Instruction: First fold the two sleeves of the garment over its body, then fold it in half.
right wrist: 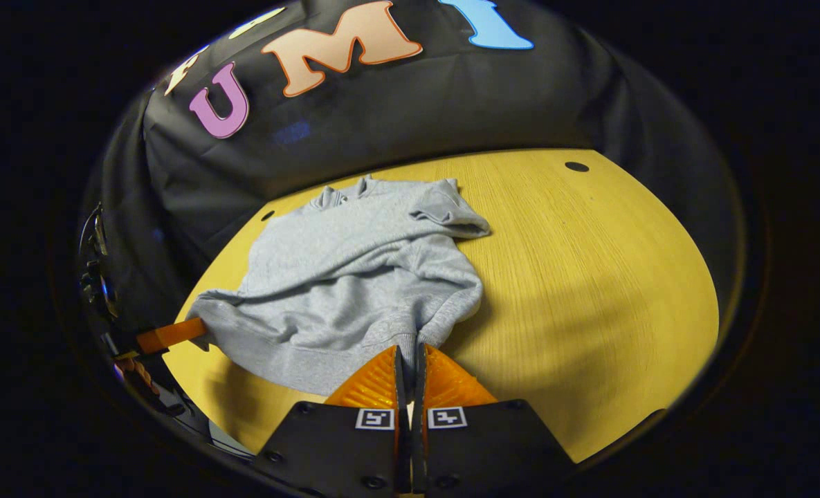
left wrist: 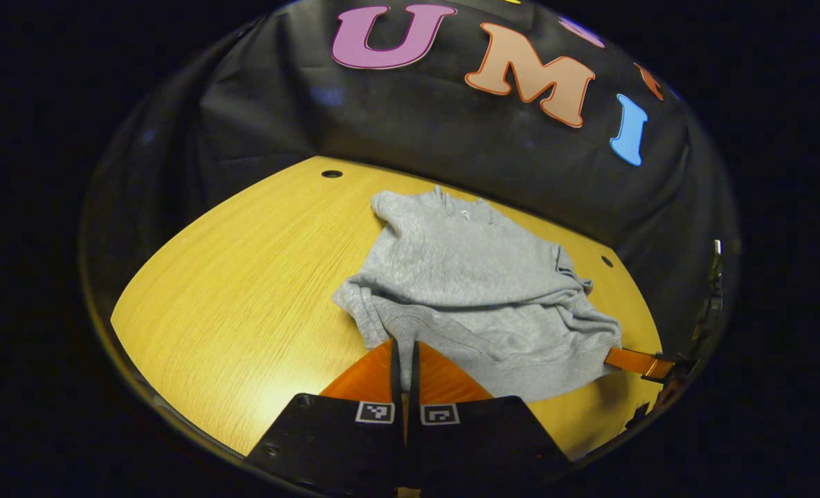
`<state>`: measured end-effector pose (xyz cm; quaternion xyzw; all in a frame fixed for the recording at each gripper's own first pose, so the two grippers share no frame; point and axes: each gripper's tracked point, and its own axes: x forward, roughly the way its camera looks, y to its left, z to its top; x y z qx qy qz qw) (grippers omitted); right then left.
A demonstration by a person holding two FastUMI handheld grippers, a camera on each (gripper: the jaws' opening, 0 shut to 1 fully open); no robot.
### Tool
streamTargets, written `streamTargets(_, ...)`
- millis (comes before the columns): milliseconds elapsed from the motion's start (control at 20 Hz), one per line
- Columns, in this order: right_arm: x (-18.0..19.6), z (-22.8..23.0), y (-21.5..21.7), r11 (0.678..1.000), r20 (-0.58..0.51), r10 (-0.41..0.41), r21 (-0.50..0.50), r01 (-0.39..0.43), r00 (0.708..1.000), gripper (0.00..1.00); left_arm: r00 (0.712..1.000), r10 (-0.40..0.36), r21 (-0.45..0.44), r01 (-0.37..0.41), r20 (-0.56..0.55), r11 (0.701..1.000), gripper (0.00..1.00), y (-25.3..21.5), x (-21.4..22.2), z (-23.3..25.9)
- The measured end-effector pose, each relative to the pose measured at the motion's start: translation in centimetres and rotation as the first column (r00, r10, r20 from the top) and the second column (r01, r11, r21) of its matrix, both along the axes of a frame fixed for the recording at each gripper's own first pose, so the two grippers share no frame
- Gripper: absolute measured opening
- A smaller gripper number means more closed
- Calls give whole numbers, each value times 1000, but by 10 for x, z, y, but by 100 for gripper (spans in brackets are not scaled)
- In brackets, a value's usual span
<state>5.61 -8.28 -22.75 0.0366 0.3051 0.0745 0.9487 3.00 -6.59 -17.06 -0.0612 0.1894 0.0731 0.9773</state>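
Note:
A grey sweatshirt [left wrist: 465,277] lies on the yellow wooden table [left wrist: 243,290], collar toward the black wall, with its sleeves bunched over its body. In the left gripper view my left gripper [left wrist: 404,344] is shut on the near-left corner of the hem. My right gripper [left wrist: 636,360] pinches the hem's other corner at the right. In the right gripper view the sweatshirt [right wrist: 354,277] spreads ahead, and my right gripper [right wrist: 410,348] is shut on its hem corner. The left gripper [right wrist: 171,334] holds the far-left corner there. The hem hangs slightly raised between them, casting a shadow.
The table [right wrist: 589,277] has small round holes [left wrist: 331,173] near its back corners [right wrist: 576,167]. Black cloth walls close off the back and sides. Bare wood lies left of the garment in the left gripper view and right of it in the right gripper view.

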Motion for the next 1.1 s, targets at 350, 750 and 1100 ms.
streamTargets(350, 68, 38, 19, 999, 101, 13, 28, -16, 995, 3, 995, -9, 12, 8, 104, 1000, 0, -8, 55, 44)
streamTargets(750, 133, 49, 28, 997, 141, -16, 71, 6, 990, 3, 977, 24, 12, -27, 212, 1000, 0, 6, 123, 83)
streamTargets(1100, 172, 25, 21, 996, 68, -55, 77, 50, 996, 4, 986, 41, 38, -48, 164, 998, 0, 16, 175, 55)
